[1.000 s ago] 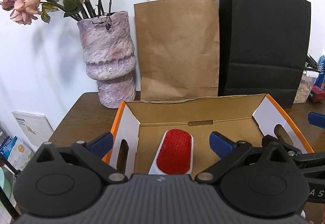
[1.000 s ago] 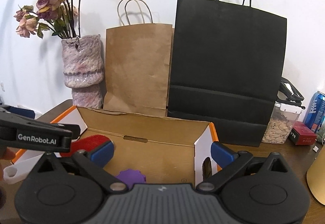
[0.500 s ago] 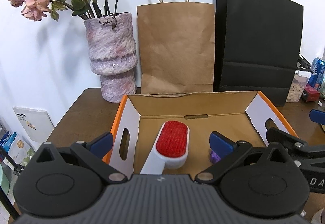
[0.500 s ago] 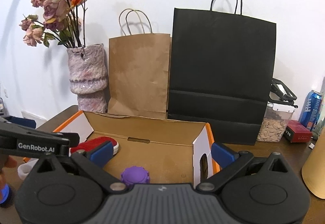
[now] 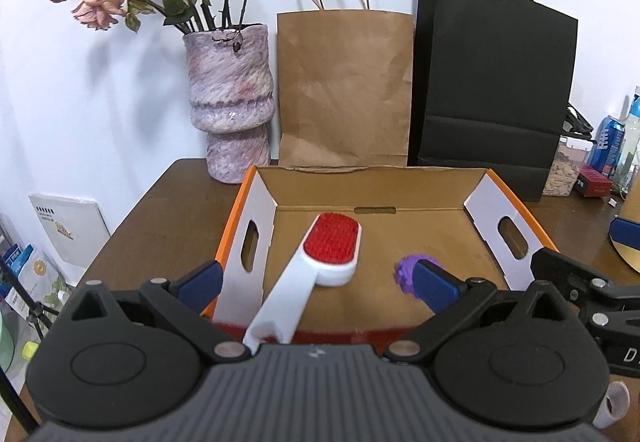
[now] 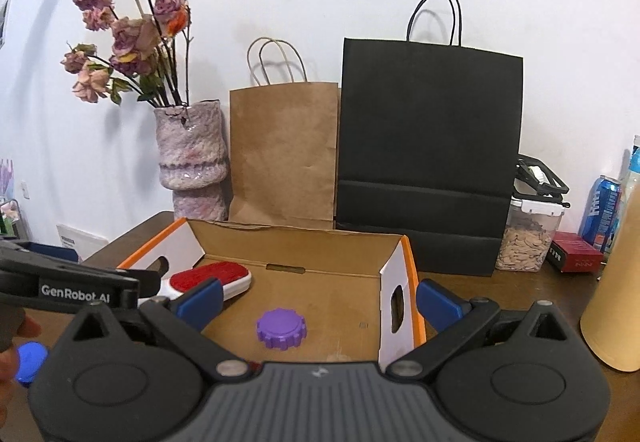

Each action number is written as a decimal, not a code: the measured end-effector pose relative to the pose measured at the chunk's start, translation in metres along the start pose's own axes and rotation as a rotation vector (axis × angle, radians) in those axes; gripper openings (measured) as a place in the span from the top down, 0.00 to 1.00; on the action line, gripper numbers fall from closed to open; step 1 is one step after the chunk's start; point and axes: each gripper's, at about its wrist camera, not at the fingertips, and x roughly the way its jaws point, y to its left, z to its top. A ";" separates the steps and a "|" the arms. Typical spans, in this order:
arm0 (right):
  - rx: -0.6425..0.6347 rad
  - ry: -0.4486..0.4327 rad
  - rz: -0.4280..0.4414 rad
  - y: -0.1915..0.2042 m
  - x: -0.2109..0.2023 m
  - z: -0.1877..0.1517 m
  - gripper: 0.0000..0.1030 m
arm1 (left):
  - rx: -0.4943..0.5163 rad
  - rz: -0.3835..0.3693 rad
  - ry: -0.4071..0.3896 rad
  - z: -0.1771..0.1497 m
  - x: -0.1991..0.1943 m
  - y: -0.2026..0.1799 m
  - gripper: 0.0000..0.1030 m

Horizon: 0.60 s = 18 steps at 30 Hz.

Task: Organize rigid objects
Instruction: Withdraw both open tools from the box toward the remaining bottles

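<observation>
Cardboard box (image 5: 400,185) now holds both items: the lint brush (image 5: 330,246) lies on the floor left of centre, red pad up, its white handle running back over the near wall toward you; the purple knob (image 6: 281,329) sits flat on the floor to its right, well apart from it.

What changed over the last second: both of your grippers pulled back and up. The box floor went from mostly hidden to fully in view, and the brush now shows complete and resting free. Nothing in the box shifted.

Left gripper (image 5: 316,284): jaws wide, nothing between them, brush handle just below the gap. Right gripper (image 6: 318,300): jaws wide, empty, hovering near the box's near edge above the knob.

My read: this placement is done, both hands free. Handle overhangs the near wall, so nudge it in if you want it fully contained. Vase (image 5: 230,101), paper bags (image 5: 346,89) and the snack clutter far right look like background, not targets.
</observation>
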 end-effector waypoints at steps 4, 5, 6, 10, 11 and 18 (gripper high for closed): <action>0.004 -0.009 0.007 -0.001 -0.016 -0.004 0.00 | -0.013 -0.002 0.000 -0.008 -0.014 0.001 0.00; 0.004 -0.012 0.009 -0.001 -0.020 -0.005 0.00 | -0.016 -0.002 -0.001 -0.010 -0.018 0.001 0.00; 0.004 -0.014 0.012 0.000 -0.024 -0.007 0.00 | -0.018 -0.003 -0.002 -0.011 -0.021 0.002 0.00; 0.001 -0.023 0.020 0.001 -0.041 -0.012 0.00 | -0.033 -0.007 -0.003 -0.020 -0.036 0.002 0.00; 0.001 -0.024 0.024 0.001 -0.045 -0.014 0.00 | -0.037 -0.007 -0.005 -0.022 -0.040 0.002 0.00; -0.003 -0.040 0.028 0.001 -0.075 -0.029 0.00 | -0.039 -0.009 -0.015 -0.042 -0.066 -0.003 0.00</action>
